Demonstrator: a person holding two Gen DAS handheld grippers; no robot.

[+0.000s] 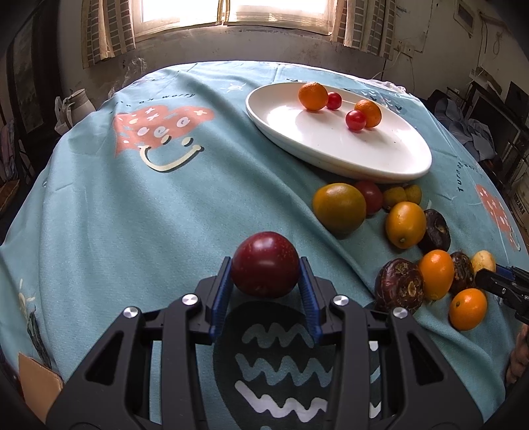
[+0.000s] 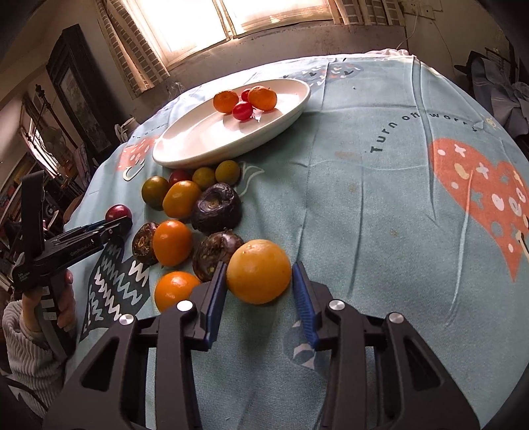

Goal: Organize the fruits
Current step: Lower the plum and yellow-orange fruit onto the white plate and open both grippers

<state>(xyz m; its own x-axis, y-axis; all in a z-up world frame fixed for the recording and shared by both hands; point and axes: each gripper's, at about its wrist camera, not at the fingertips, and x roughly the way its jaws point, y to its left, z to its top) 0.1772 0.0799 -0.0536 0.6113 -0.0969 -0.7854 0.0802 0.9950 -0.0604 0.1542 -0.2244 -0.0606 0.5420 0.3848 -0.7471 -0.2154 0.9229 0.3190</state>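
The left gripper (image 1: pixel 265 264) has its jaws clenched on a dark red plum (image 1: pixel 264 263), one blue pad against each side, the fruit sitting low over the teal cloth (image 1: pixel 139 211) that covers the table. From the right wrist view the same gripper (image 2: pixel 123 222) shows at the far left, held by a hand (image 2: pixel 64 297) in a ribbed pale sleeve, with the plum (image 2: pixel 117 211) at its tip.

The right gripper (image 2: pixel 259 276) straddles a big orange (image 2: pixel 258 271). Its left pad touches the fruit, while a thin gap shows at the right pad, so the jaws stand released around it and the orange rests on the cloth.

Just beside that orange lies the loose pile: a small orange (image 2: pixel 175 291), a dark brown water chestnut (image 2: pixel 216 253) touching the big orange, another small orange (image 2: pixel 172 243) and a second chestnut (image 2: pixel 144 243) beside it. Farther on come a third, larger chestnut (image 2: pixel 216 207), an oval kumquat (image 2: pixel 182 199), a green-orange citrus (image 2: pixel 155 192), a red tomato (image 2: pixel 178 176) and two small greenish kumquats (image 2: pixel 215 174).

Beyond the pile, close to it, sits a white oval plate (image 2: pixel 198 145). On it, toward the far end, are two mandarins (image 2: pixel 225 101) and two cherry tomatoes (image 2: pixel 242 110), bunched together.

Behind the table a bright window (image 1: pixel 231 13) with checked curtains (image 1: pixel 109 33) lights the room.
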